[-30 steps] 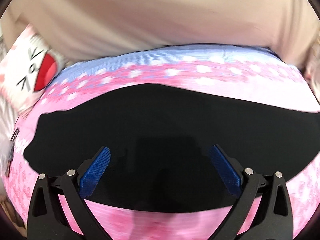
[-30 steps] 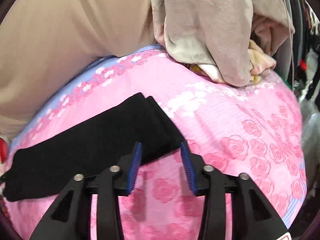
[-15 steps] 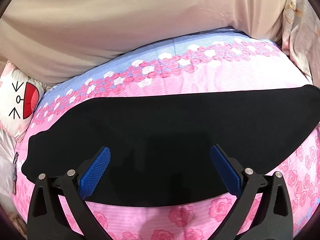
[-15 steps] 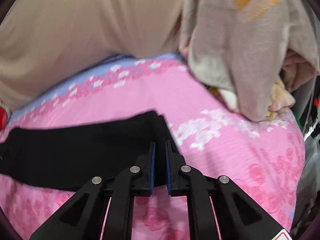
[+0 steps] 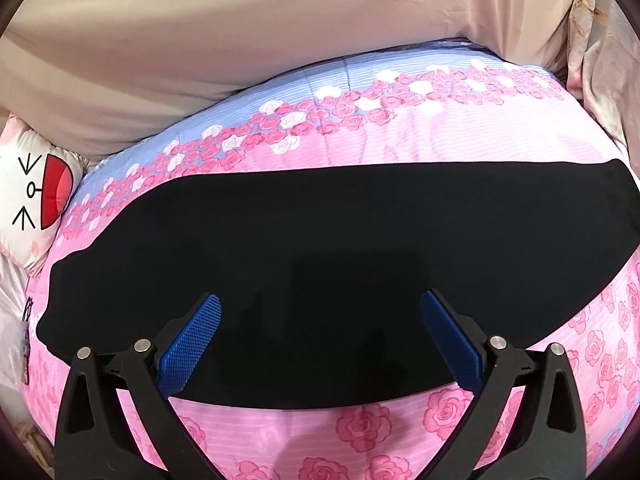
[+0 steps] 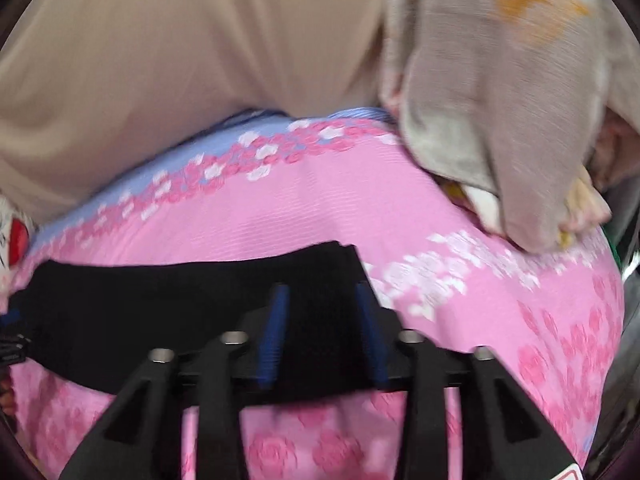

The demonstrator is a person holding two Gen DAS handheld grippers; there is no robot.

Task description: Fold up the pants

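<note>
Right gripper (image 6: pixel 320 308): jaws parted about halfway, having just been opening; black cloth lies between the blue pads but they do not pinch it. It sits over the right-hand end of the pants (image 6: pixel 192 312), just inside the short end edge.

Left gripper (image 5: pixel 320 320): spread wide, empty, hovering above the middle of the pants (image 5: pixel 320 248), near the front long edge.

Pants lie flat as one long black strip on the pink rose-print bed cover (image 5: pixel 400 148), long axis left to right across both views.

Judgement: the end-over-end fold falls to the right gripper, which is nearer an end.

Room: bare cover in front and behind; crumpled grey blanket (image 6: pixel 500 100) near the right end, cartoon pillow (image 5: pixel 36 192) near the left.
</note>
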